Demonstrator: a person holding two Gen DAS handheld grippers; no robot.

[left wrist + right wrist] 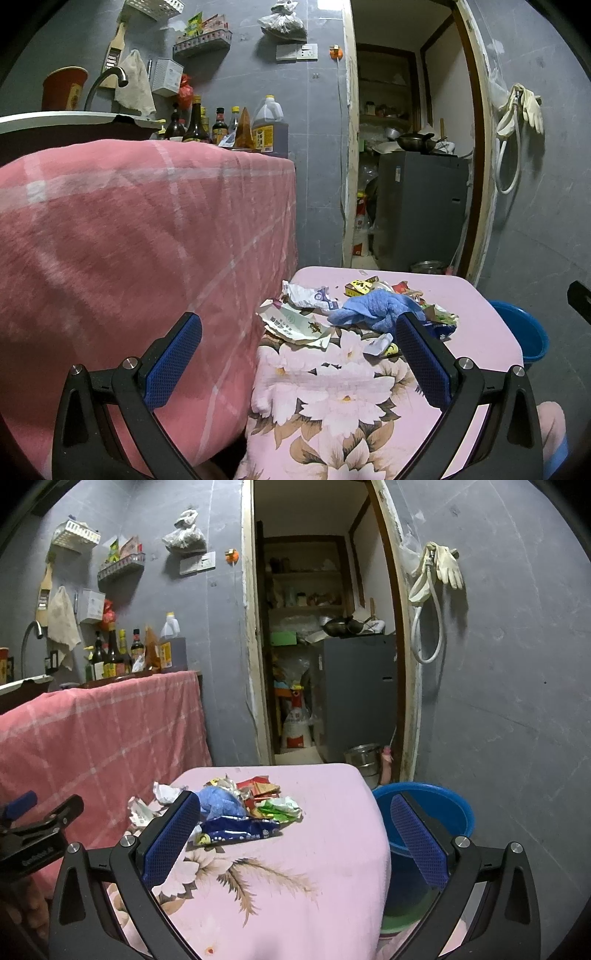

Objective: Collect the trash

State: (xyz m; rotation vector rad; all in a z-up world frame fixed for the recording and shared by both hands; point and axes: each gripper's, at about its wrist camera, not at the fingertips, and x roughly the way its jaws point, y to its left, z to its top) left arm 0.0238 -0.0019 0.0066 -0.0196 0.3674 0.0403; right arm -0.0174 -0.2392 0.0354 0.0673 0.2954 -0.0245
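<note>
Both grippers, left and right, hang spread wide and empty near a pink floral table, where wrappers and a blue cloth lie heaped; a blue bucket stands right, contents unclear.

left gripper and right gripper: matte black angular arms with triangular cut-outs, silver round screw heads at the joints, and long fingers faced with blue diamond-textured pads. faint white lettering marks the black frame seen at the right view's left edge.
</note>
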